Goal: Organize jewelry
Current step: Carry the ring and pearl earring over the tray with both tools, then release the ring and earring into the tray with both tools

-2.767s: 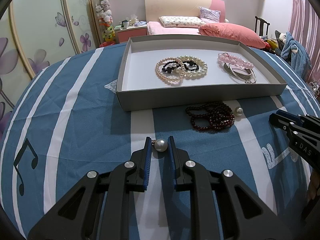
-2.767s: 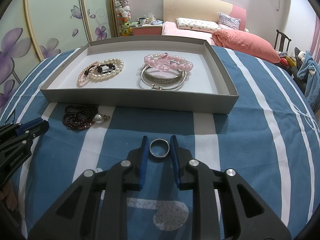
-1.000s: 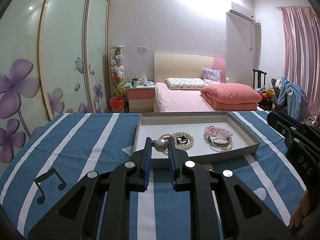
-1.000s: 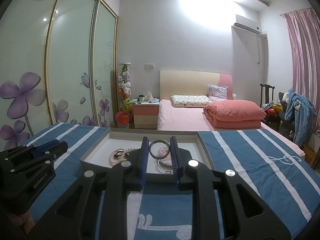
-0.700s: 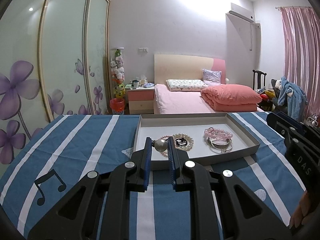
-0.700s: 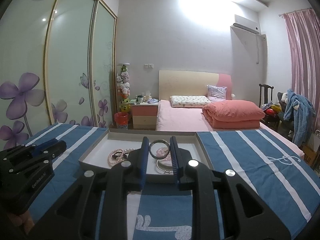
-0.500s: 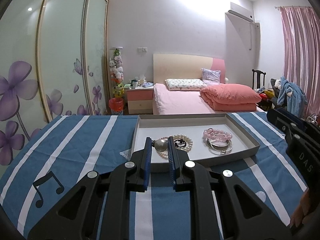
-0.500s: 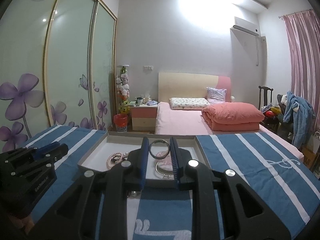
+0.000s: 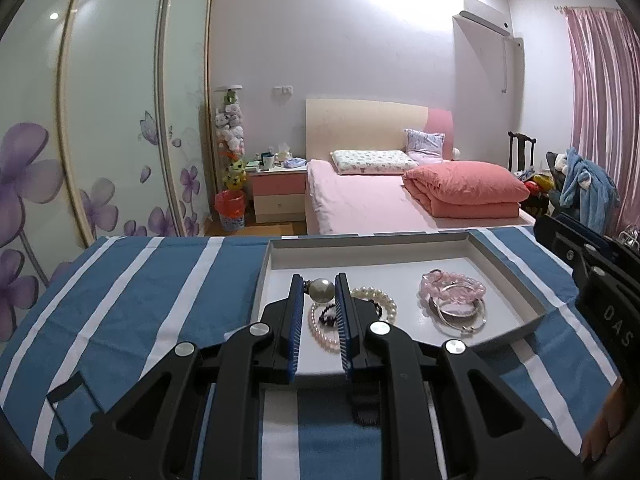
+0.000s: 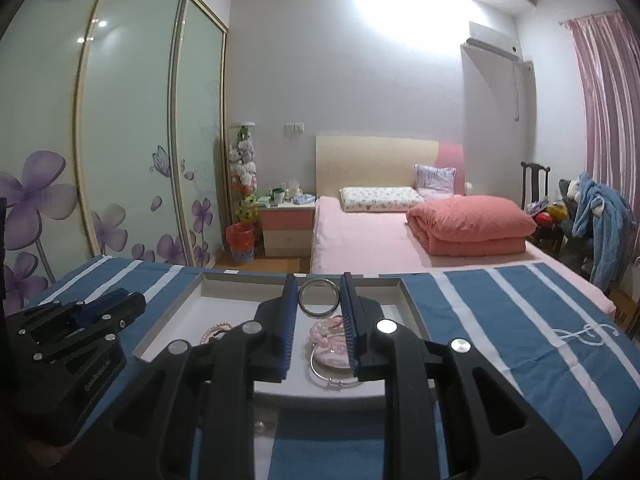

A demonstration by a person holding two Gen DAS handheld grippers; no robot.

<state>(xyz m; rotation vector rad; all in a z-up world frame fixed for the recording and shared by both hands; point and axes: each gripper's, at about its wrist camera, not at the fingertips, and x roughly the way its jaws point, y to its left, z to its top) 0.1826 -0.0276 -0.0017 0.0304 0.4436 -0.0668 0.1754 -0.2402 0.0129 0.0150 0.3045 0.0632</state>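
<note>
Both pieces carried over the tray

Left gripper (image 9: 318, 294) jaws clamp a pearl (image 9: 322, 290), right gripper (image 10: 319, 300) jaws a ring (image 10: 318, 298); tray (image 9: 516, 280) now beneath, ready for release.

pink bed (image 9: 384, 200) – floral wardrobe (image 9: 100, 140)

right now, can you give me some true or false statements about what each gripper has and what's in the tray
1. The left gripper is shut on a pearl. True.
2. The right gripper holds a pink bead bracelet. False: its jaws pinch a metal ring; the pink bead bracelet lies in the tray.
3. The tray is empty. False: pearl bracelets and a silver bangle also lie in it.
4. The tray sits on a blue and white striped cloth. True.
</note>
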